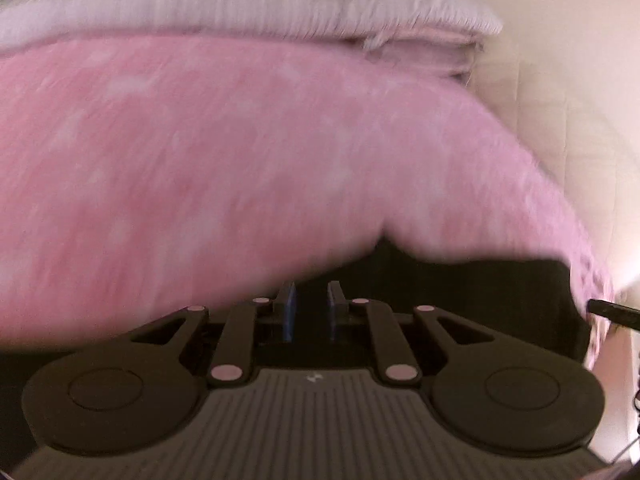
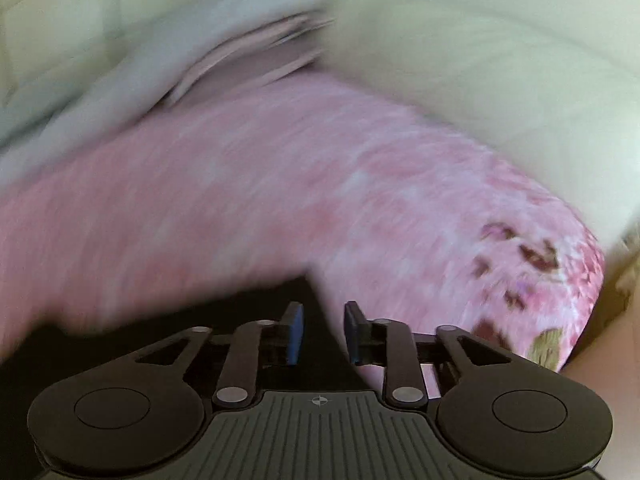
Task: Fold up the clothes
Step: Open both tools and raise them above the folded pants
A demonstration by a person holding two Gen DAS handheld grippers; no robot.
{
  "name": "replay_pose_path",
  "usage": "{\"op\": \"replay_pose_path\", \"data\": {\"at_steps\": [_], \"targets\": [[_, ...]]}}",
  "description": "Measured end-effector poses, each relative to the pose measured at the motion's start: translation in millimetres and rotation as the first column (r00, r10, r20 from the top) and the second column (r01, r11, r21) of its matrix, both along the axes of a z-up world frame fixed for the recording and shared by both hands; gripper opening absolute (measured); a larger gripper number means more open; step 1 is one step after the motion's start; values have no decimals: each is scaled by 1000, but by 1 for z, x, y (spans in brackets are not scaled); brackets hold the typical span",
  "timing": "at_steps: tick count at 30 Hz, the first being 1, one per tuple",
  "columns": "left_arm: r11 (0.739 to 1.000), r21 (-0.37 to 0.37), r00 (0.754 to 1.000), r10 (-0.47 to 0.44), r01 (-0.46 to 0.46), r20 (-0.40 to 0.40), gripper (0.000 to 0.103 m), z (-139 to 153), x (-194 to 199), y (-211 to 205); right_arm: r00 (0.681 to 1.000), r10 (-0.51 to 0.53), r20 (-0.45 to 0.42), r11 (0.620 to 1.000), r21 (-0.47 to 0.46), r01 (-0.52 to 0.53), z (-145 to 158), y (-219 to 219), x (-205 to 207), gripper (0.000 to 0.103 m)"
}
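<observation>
Blurred pink garment (image 1: pixel 240 152), edges cut off

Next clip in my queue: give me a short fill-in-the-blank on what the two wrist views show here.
1. The large garment filling both views is mostly ____ in colour.
2. The pads on the fingers of both grippers are ____ in colour.
3. The left gripper has its jaws ____, with nothing between them.
4. The floral print shows in the ____ wrist view.

Missing words: pink; blue; open; right
</observation>
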State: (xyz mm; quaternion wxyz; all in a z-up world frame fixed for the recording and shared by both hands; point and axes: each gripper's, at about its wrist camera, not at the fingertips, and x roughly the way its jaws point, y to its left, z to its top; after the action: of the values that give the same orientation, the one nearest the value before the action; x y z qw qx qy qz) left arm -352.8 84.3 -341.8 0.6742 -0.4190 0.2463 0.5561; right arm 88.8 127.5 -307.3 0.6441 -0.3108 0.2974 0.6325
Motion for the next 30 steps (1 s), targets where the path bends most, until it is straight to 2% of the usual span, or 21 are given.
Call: {"op": "replay_pose_path", "data": {"at_steps": [2, 3, 4, 6, 8, 10, 12, 15, 19, 24, 30], "targets": [[992, -106, 997, 70, -74, -41, 11, -15, -6, -38, 998, 50, 23, 995, -91, -48, -27, -24, -7, 31], [976, -175, 990, 114, -126, -77, 11, -22, -7, -56, 999, 47, 18, 988, -151, -44, -40, -33, -5, 31], [961, -220, 983, 150, -169, -104, 11, -25, -7, -72, 1000, 18, -13, 978, -207, -21, -50, -43, -1, 31], [949, -245, 978, 177, -199, -112, 12, -10, -5, -99, 989, -65, -134, 973, -227, 33, -42, -64, 14, 31], [950, -247, 979, 166, -190, -115, 16, 14, 0, -118, 963, -116, -242, 968, -244, 56, -24, -84, 24, 31], [953, -246, 981, 151, -177, -122, 18, 50, 7, -137, 949, -122, -291, 972, -228, 56, 6, -109, 26, 31], [957, -234, 982, 150, -173, -113, 24, 86, 10, -156, 944, -101, -314, 977, -213, 34, 38, -133, 21, 31], [961, -207, 976, 153, -183, -153, 31, 138, 13, -182, 937, -56, -345, 979, -204, -17, 80, -164, 10, 31], [963, -162, 959, 178, -216, -221, 31, 187, 6, -216, 942, 12, -335, 977, -196, -82, 112, -186, -11, 32], [957, -133, 951, 226, -257, -209, 33, 218, -5, -245, 950, 95, -297, 970, -185, -155, 141, -203, -37, 35], [947, -150, 946, 254, -286, -202, 33, 220, -17, -266, 951, 166, -261, 959, -180, -217, 164, -213, -61, 48]]}}
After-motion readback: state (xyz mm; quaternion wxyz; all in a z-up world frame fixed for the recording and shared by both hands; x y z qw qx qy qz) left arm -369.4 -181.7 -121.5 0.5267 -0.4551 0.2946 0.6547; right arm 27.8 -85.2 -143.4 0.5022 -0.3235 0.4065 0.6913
